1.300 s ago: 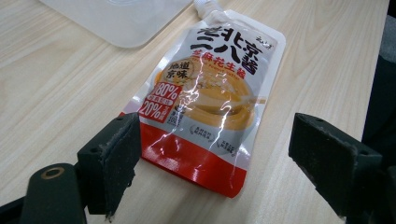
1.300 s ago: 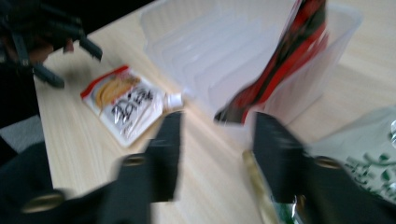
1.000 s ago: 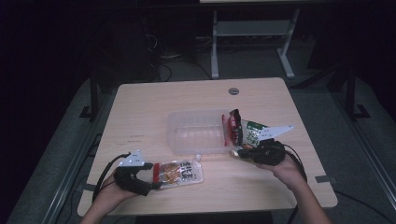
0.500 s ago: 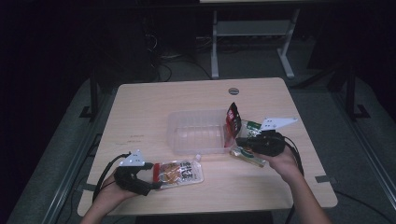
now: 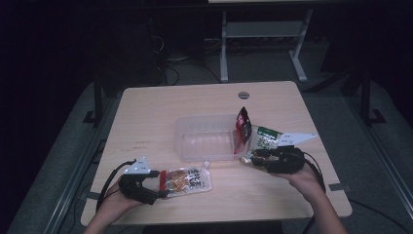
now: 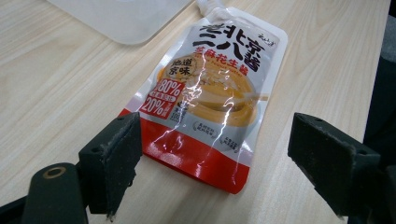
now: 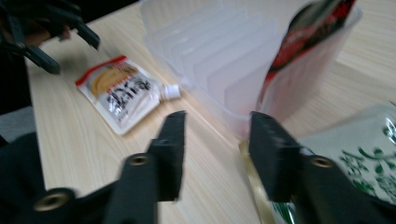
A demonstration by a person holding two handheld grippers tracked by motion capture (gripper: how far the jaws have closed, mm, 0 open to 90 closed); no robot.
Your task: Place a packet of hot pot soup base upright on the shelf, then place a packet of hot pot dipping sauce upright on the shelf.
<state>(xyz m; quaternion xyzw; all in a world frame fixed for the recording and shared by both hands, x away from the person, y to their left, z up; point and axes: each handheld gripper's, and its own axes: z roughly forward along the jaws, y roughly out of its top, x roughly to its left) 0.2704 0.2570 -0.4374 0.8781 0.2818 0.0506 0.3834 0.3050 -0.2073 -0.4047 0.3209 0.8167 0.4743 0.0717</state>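
a: what's new on the right?

b: the right gripper (image 5: 260, 158) has just been opening its jaws. a second ago it was clamped near the green-and-white pouch (image 5: 265, 141); now, in the right gripper view, the jaws stand about half apart with only bare table between them. the green pouch (image 7: 369, 163) lies just beside the right-hand jaw, leaning against the outside of the clear plastic bin (image 5: 204, 139) at its right end.

a: so it let go?

b: i judge so. the pouch looks released beside the bin, not inside it. the red-and-black packet (image 5: 242, 124) stands tilted in the bin's right end.

a: and the left?

b: the left gripper (image 5: 156, 187) has stayed put. its jaws are wide open, straddling the red bottom edge of the sesame-peanut sauce pouch (image 6: 212, 98), pads clear of it. the pouch lies flat on the table (image 5: 160, 112), spout toward the bin, just in front of it.

a: meaning?

b: sorting pouches into the bin seems underway: one in, the green one probably needs regripping, and the sauce pouch awaits a pinch.
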